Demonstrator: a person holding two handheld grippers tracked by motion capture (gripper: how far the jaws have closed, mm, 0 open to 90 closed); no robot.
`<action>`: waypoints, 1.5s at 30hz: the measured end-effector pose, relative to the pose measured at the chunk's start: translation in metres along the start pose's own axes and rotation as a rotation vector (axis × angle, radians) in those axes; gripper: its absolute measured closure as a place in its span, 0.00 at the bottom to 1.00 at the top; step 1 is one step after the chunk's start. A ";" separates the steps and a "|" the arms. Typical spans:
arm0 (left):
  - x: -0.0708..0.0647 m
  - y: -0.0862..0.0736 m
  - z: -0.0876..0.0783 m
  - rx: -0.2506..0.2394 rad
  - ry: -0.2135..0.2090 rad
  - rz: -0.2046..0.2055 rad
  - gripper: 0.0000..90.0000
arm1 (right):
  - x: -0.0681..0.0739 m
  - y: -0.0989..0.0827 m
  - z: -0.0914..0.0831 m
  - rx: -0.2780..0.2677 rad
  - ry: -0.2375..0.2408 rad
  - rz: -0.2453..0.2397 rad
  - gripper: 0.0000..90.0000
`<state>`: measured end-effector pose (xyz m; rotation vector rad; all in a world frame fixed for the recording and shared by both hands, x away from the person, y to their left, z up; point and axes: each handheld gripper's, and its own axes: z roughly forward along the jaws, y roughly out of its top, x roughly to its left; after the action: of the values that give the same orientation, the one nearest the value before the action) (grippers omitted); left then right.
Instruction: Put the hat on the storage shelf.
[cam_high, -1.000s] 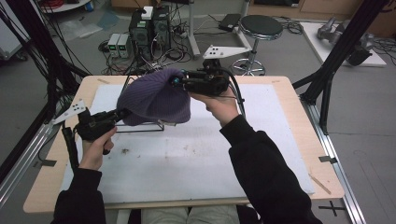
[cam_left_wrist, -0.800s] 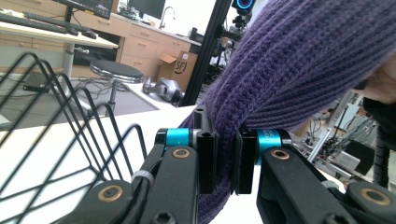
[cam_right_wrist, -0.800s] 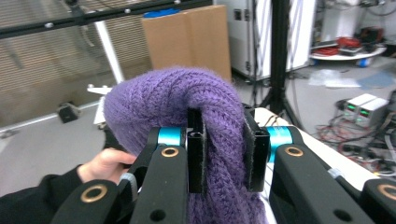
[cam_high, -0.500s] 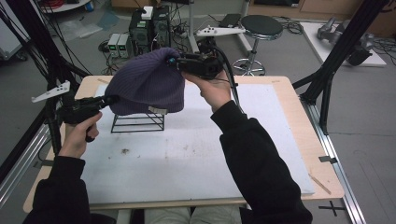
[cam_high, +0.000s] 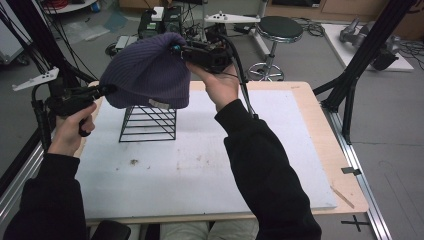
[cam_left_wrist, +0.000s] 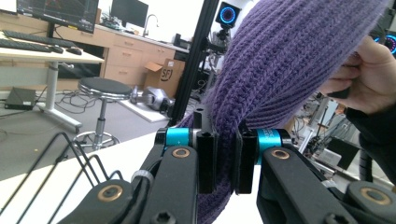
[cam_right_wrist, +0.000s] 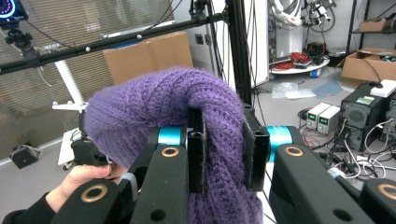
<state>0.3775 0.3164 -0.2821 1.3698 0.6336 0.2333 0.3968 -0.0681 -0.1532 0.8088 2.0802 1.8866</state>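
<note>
A purple knitted beanie (cam_high: 147, 70) hangs in the air above a black wire rack (cam_high: 148, 123) on the white table mat. My left gripper (cam_high: 106, 90) is shut on the hat's left edge; in the left gripper view the knit (cam_left_wrist: 280, 60) is pinched between the two black pads (cam_left_wrist: 207, 161). My right gripper (cam_high: 176, 49) is shut on the hat's upper right edge, and the right gripper view has a thick fold of the beanie (cam_right_wrist: 219, 140) squeezed between its pads (cam_right_wrist: 197, 149). The hat is clear of the rack top.
The white mat (cam_high: 200, 165) covers a wooden table (cam_high: 320, 125) with black frame posts at both sides. A round stool (cam_high: 277, 30) and electronics boxes stand on the floor behind the table. The person's dark sleeves reach in from the near edge.
Both grippers have risen with the beanie, lifting it off the wire rack. The left gripper also moved outward to the left, stretching the hat between the two hands.
</note>
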 end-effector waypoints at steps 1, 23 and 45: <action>0.002 0.002 0.001 0.000 0.004 0.002 0.92 | 0.000 0.001 0.001 -0.002 -0.004 -0.001 0.84; 0.024 -0.013 -0.011 0.009 0.134 -0.008 0.92 | -0.002 -0.016 0.034 0.041 -0.016 0.038 0.84; 0.056 -0.083 -0.026 0.044 0.200 -0.142 0.92 | -0.011 -0.072 0.086 0.154 -0.076 0.054 0.84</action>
<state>0.3921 0.3497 -0.3792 1.3472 0.9037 0.2449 0.4318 -0.0033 -0.2377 0.9647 2.1983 1.7085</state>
